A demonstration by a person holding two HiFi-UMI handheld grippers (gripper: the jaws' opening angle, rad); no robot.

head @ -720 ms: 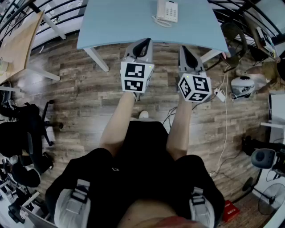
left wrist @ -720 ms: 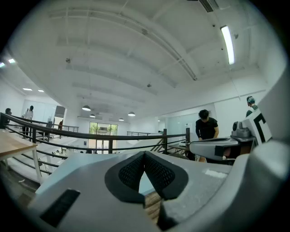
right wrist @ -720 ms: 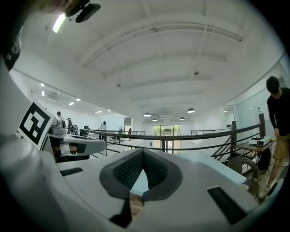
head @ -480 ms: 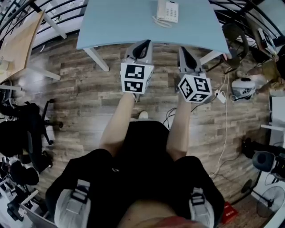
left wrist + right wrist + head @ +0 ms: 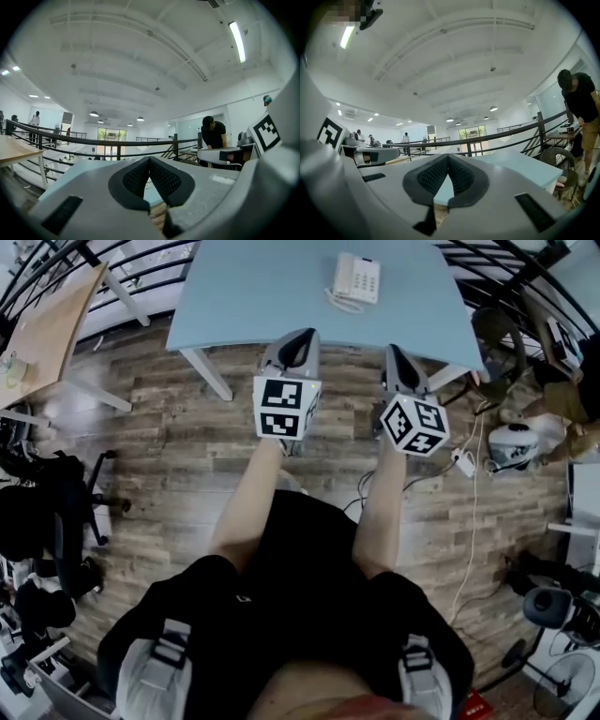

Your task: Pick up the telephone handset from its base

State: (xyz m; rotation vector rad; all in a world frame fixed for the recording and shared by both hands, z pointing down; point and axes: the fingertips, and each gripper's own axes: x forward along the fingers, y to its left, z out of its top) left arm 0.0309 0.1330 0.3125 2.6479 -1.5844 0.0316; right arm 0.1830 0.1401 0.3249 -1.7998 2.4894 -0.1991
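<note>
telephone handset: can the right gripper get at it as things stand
Probably yes: only open table top lies between the right gripper and the handset, with nothing blocking. But its jaws are shut and would have to open first.

From my head view, the telephone (image 5: 357, 279) sits so small near the top edge that I can't make out its separate parts, and that edge cuts off the far side of the table (image 5: 244, 296). The marker cubes (image 5: 284, 407) cover both my hands, so my hold on the handles is hidden. In each gripper view the gripper's own body blocks the lower picture, leaving just a sliver of tabletop under the closed tips, and the distant people (image 5: 35, 119) are too small to read.
</note>
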